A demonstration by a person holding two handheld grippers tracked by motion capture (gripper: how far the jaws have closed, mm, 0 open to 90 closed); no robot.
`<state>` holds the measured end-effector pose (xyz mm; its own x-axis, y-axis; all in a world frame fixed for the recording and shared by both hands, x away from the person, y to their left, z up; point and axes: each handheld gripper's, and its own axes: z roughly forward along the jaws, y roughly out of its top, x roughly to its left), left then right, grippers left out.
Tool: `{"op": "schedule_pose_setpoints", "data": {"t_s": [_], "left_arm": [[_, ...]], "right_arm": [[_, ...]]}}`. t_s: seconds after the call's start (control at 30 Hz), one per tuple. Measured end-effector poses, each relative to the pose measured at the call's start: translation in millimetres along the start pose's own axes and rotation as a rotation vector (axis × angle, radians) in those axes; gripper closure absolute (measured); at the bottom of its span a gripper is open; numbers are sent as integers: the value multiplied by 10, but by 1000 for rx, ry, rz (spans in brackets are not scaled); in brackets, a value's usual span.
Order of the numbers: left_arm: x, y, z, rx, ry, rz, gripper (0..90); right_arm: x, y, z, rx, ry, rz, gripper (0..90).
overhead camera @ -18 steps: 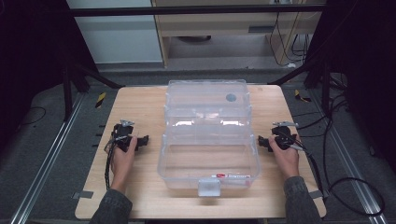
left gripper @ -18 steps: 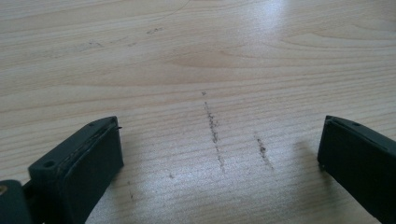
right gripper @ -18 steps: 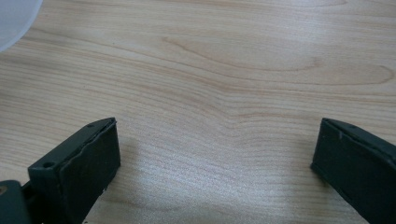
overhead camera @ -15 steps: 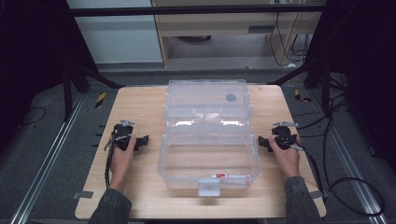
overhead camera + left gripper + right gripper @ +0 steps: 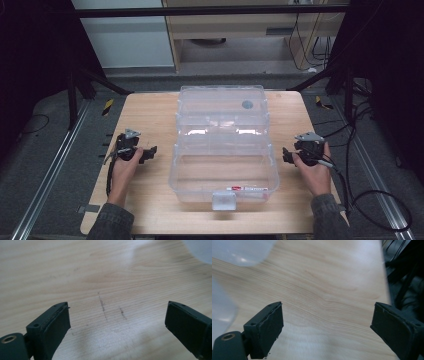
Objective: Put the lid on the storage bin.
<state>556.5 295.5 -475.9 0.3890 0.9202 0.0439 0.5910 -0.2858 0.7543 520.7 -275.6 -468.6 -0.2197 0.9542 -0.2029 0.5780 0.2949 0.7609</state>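
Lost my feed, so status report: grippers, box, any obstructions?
Left hand-held gripper open, empty. Right hand-held gripper open, empty. Clear plastic box between them, lid open, untouched. Wooden table bare beside it.

Light wooden table (image 5: 150,115), clear plastic box (image 5: 222,165) open at its middle, faint pencil marks

Clear bin (image 5: 223,150) between bare table (image 5: 150,115) margins

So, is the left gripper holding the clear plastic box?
No, the left gripper is open beside the clear plastic box, over bare wooden table.
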Motion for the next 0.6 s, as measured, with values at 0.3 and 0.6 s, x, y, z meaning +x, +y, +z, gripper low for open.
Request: {"op": "schedule_pose_setpoints", "data": {"t_s": [0.3,0.6], "left_arm": [[-350,279,-798,-68,-92,223,52],[-799,576,-1069,-71,-253,372,37]], "right_arm": [[82,502,-915,-2,34,-257,142],[127,1243,-1148,18,187,-422,200]]}}
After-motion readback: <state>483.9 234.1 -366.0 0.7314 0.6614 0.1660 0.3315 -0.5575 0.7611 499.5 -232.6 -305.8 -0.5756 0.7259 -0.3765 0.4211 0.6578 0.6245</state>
